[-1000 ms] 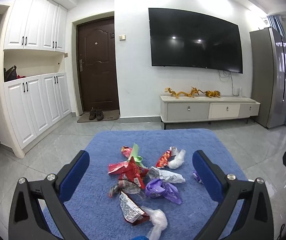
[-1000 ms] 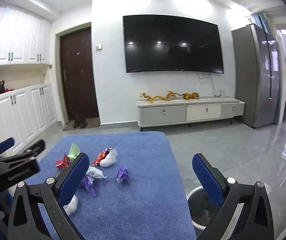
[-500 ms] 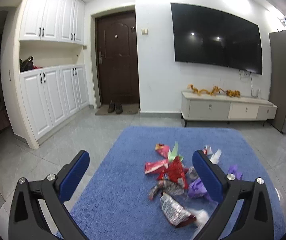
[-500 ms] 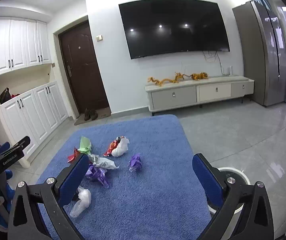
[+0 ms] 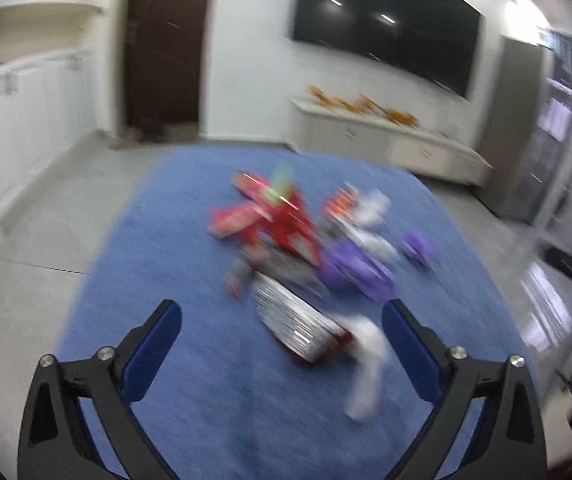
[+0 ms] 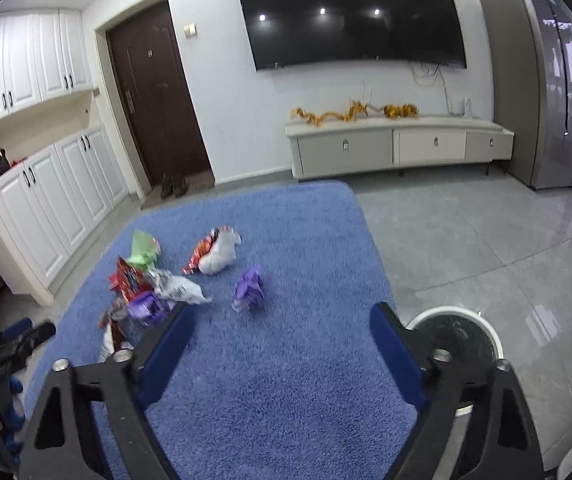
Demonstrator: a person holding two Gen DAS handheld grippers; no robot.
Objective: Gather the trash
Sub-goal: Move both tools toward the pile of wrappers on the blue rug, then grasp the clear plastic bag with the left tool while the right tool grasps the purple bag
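Note:
Several crumpled wrappers lie in a heap on the blue rug (image 6: 286, 380). The left wrist view is blurred: a silver and red wrapper (image 5: 297, 326) and a white wad (image 5: 365, 368) lie just ahead of my open, empty left gripper (image 5: 280, 350), with red wrappers (image 5: 274, 220) and purple ones (image 5: 357, 268) beyond. In the right wrist view my right gripper (image 6: 282, 348) is open and empty above the rug, a small purple wrapper (image 6: 249, 289) just ahead of it, the heap (image 6: 154, 288) to its left. A round white-rimmed bin (image 6: 455, 344) stands on the floor right of the rug.
Grey tile floor (image 6: 465, 240) surrounds the rug. A low TV cabinet (image 6: 397, 148) and a wall TV (image 6: 349, 16) are at the back, white cupboards (image 6: 46, 184) and a brown door (image 6: 154, 96) to the left, a grey fridge (image 6: 537, 92) at the right.
The left gripper has swung fast and tilted down towards the heap, so its view is blurred. The right gripper has tilted down and moved closer to the rug and bin. Both stay open.

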